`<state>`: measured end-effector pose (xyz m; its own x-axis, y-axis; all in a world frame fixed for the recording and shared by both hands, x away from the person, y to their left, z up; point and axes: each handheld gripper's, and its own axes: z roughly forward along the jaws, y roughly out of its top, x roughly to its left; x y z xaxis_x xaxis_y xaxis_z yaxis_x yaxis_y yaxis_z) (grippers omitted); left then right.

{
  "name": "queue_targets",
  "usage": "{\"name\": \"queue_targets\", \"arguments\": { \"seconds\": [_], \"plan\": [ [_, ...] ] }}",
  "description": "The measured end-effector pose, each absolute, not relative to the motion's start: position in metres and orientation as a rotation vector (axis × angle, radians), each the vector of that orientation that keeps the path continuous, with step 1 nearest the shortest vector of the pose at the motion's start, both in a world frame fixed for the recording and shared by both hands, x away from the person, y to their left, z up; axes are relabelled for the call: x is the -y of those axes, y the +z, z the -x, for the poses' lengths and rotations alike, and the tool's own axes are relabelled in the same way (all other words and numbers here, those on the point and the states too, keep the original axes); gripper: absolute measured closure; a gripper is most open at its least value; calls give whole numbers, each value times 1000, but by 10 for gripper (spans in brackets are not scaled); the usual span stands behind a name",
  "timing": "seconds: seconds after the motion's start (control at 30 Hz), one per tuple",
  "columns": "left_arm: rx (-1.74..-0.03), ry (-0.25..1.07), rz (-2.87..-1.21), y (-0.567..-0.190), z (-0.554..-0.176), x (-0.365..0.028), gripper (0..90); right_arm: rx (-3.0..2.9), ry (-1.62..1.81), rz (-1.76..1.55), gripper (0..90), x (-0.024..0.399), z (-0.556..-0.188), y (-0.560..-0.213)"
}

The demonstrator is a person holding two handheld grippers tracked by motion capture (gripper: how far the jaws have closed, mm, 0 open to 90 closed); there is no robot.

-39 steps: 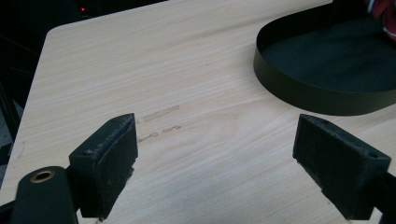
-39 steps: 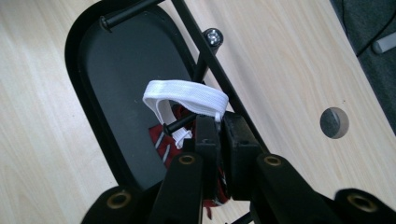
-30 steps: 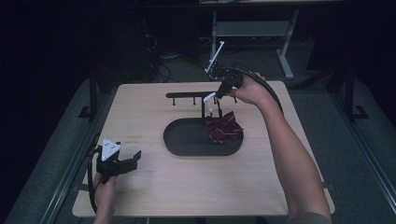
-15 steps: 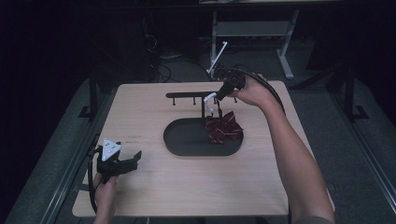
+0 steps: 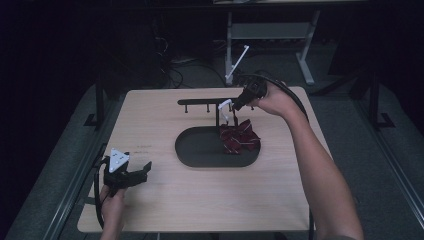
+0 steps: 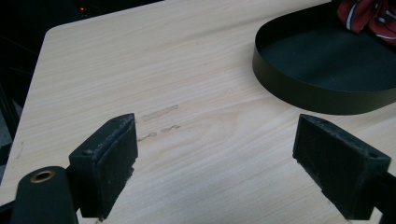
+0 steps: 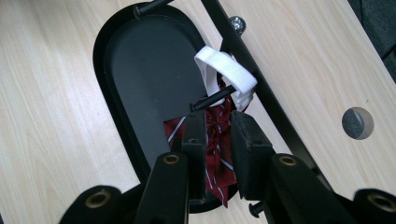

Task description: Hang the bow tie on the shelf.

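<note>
Now the black tray (image 5: 200, 155), mid-frame, holds a red striped bow tie (image 5: 240, 139), its white strap (image 7: 229, 70) looped on a rack peg (image 7: 212, 99). Right gripper (image 7: 218, 133) jaws have just been opening around the tie since earlier; left gripper (image 6: 217, 158) rests spread wide, lower left.

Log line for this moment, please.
right gripper: jaws just opening around red striped bow tie | white band: looped on rack peg | left gripper: open, over table
</note>
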<state>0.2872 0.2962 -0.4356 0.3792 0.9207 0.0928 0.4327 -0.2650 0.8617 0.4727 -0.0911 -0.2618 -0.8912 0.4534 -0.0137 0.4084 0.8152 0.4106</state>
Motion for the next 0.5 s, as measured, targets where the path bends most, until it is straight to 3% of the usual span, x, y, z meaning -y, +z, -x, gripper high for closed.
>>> {"name": "queue_targets", "arguments": {
  "seconds": [0.5],
  "plan": [
    [-1173,788,-1860,-436,-287,-295,136,-2903,645,-691,722,100,-466,-263]
  ]
}}
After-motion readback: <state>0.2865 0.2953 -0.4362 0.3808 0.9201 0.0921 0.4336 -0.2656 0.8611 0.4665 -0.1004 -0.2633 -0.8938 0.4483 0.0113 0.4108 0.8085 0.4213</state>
